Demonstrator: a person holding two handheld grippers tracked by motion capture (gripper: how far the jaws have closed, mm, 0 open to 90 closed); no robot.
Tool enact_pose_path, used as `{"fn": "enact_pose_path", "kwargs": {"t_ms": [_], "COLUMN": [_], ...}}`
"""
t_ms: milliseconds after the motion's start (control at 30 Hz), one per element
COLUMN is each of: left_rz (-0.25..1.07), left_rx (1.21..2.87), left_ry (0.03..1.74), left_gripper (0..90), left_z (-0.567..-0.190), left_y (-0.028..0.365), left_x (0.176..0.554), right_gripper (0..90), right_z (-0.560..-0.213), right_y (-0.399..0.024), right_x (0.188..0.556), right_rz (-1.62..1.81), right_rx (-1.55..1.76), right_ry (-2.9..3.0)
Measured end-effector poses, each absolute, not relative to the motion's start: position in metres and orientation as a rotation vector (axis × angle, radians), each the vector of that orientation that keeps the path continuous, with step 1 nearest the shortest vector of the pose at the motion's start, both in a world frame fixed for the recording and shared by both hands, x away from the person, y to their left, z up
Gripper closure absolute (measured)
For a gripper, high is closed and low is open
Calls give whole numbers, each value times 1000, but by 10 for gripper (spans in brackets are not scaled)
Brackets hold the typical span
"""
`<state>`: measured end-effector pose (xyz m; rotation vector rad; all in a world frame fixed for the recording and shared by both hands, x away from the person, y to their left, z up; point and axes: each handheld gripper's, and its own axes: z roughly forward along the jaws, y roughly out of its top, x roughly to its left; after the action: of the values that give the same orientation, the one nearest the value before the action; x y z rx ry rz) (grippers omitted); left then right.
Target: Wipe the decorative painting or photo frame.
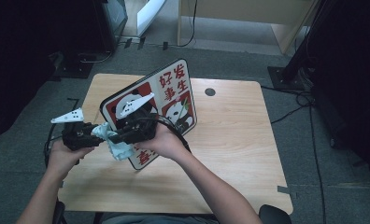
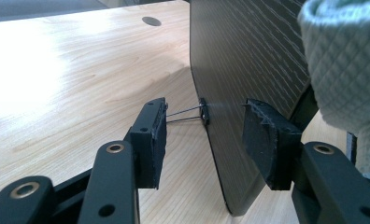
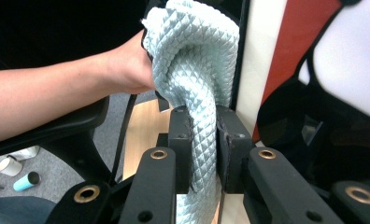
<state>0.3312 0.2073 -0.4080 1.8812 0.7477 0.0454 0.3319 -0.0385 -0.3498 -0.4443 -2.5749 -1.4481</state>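
Right gripper: jaws clamped on pale blue quilted cloth, held against upright red-and-white panda picture board on wooden table. Left gripper: jaws part-open, straddling board's edge, not pressing.

A light wooden table lies beneath the right claw, and its round dark cable hole sits well beyond it. Grey carpet floor spreads outward of the left claw. A small teal-capped cylinder lies low beside the right claw.
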Motion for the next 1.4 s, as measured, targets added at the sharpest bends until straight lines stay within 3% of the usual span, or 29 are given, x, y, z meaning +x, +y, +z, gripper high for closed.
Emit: {"fn": "enact_pose_path", "kwargs": {"t_ms": [1400], "left_rz": [80], "left_rx": [1869], "left_ry": [775], "left_gripper": [500], "left_z": [-408], "left_y": [217], "left_x": [334], "right_gripper": [786], "right_z": [-397], "right_y": [-49], "right_x": [321], "right_rz": [-1363], "right_rx": [-466], "right_ry": [-2571]}}
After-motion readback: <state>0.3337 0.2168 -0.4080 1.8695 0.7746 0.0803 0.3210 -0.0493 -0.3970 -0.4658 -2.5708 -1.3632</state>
